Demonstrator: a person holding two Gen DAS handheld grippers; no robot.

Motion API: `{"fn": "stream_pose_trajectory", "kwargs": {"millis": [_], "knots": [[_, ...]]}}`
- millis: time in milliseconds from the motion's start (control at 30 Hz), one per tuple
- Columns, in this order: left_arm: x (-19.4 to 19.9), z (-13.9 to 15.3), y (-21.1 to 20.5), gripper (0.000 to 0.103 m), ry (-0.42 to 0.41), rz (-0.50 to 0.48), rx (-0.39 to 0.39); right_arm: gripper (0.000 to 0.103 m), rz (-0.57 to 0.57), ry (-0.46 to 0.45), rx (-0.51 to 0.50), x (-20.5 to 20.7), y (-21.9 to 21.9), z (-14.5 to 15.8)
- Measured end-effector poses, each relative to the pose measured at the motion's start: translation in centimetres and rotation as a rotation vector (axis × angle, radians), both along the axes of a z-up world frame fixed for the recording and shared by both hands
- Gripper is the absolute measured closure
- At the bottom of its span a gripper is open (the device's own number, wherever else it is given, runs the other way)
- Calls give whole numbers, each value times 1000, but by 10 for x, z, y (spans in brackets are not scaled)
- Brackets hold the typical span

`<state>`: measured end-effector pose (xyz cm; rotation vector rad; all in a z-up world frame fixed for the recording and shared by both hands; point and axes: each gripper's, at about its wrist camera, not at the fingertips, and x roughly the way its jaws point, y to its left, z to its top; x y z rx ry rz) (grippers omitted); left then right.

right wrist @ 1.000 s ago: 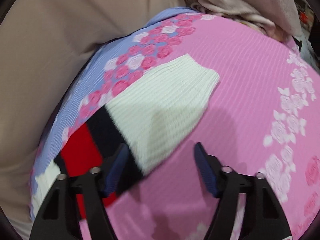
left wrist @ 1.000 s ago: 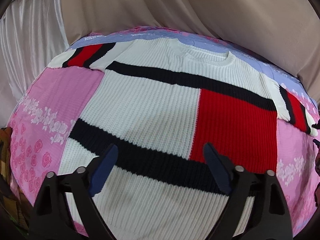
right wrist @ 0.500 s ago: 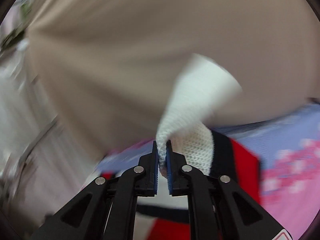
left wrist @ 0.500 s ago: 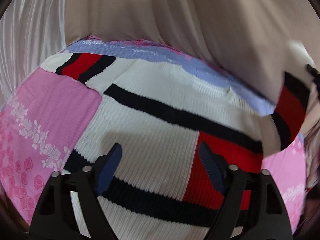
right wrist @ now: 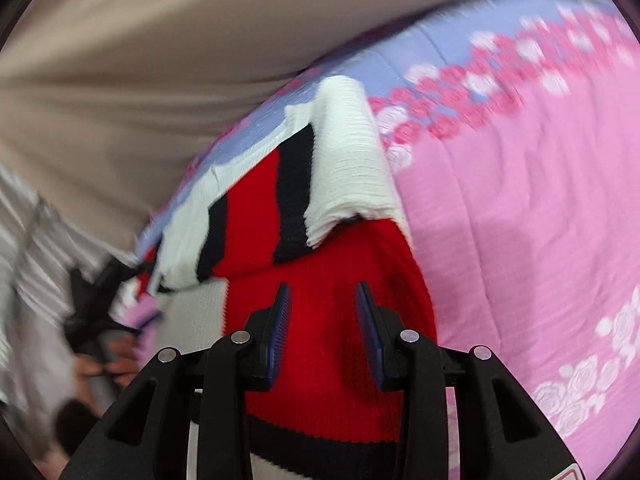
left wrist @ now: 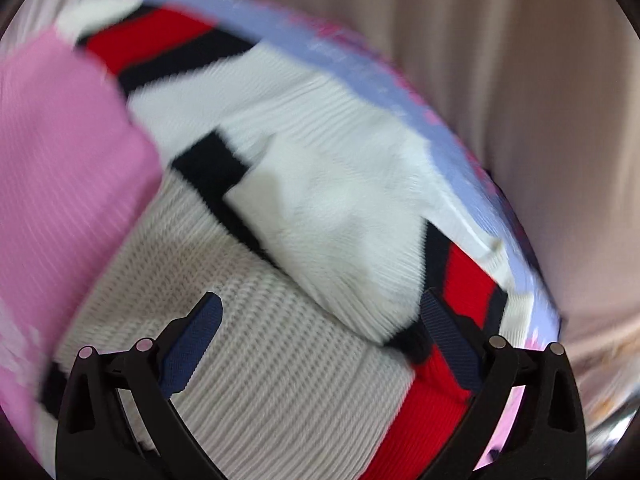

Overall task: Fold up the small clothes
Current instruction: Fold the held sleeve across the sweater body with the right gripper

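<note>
A white knit sweater (left wrist: pixel 256 360) with black stripes and a red block lies on a pink and lilac bedspread (left wrist: pixel 60 152). One sleeve (left wrist: pixel 344 224) lies folded inward over the chest; it also shows in the right wrist view (right wrist: pixel 344 168), draped over the red panel (right wrist: pixel 328 264). The other sleeve (left wrist: pixel 160 40) lies stretched out at the far left. My left gripper (left wrist: pixel 320 336) is open and empty just above the sweater's body. My right gripper (right wrist: pixel 322 320) is open and empty over the red panel.
Beige curtain fabric (left wrist: pixel 520 100) hangs behind the bed. The pink floral bedspread (right wrist: pixel 540 220) extends to the right of the sweater. A hand holding the other gripper (right wrist: pixel 100 320) shows blurred at the left of the right wrist view.
My right gripper carried the sleeve across, laid it over the chest and opened. My left gripper moved forward and turned toward the folded sleeve.
</note>
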<state>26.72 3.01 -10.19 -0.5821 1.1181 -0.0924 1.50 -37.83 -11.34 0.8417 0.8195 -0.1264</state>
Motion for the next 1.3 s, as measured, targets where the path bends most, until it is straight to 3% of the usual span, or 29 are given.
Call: {"fn": "stream_pose_trajectory", "kwargs": {"millis": [100,133,200,233,267,300,333,433,467,533,567,600,667,767,833,867,900,967,1067,1167,1200,1267,1300], "knots": [[10,-13,6,15,38,71,-54,54,-4,-27,98,15,-7,-8],[12,-13,7,19,33,84,-52,54,-8,-31,118,23,-5,-19],[20,-10,3,51,25,79,-56,54,-26,-30,153,39,-10,-38],[24,-9,0,61,27,70,-57,54,-43,-32,171,48,-14,-43],[29,-5,-3,80,25,68,-48,56,-60,-32,188,52,-15,-50],[33,1,-6,94,7,71,-26,76,-87,-42,199,56,-20,-51],[35,11,-6,96,-25,75,-14,91,-105,-67,205,53,-22,-46],[38,35,-3,97,-150,58,-22,92,-145,-219,145,32,-32,-13],[39,34,-7,97,-171,38,21,93,-154,-232,114,27,-34,-12],[43,16,-13,97,-131,2,91,93,-169,-118,63,20,-39,-34],[45,0,-14,97,-85,-9,95,92,-170,-25,41,21,-41,-52],[44,-17,-12,101,-37,7,79,97,-160,-14,63,17,-42,-66],[38,-17,-8,100,-75,18,64,94,-163,-25,79,11,-43,-61],[36,-15,-3,100,-58,29,10,87,-162,-16,16,3,-39,-33],[36,-11,1,87,-59,38,-29,85,-181,-12,-75,-3,-32,-15],[39,-10,2,67,-56,45,-37,85,-191,-12,-129,-7,-28,-4],[42,-9,2,56,-55,53,-44,85,-188,-21,-161,-1,-22,4],[50,-14,-2,58,-51,52,-57,85,-129,-40,-204,15,-15,17],[56,-22,-8,93,-31,29,-18,85,-12,-33,-259,51,-6,13],[47,-15,-1,94,-65,39,-13,90,35,124,-220,85,-15,-33],[46,-11,2,94,-76,34,-8,96,20,136,-210,87,-18,-37],[47,-9,6,94,-78,21,6,96,-3,83,-235,80,-16,-29],[50,-14,7,93,-64,11,25,98,-9,106,-267,80,-15,-34]]}}
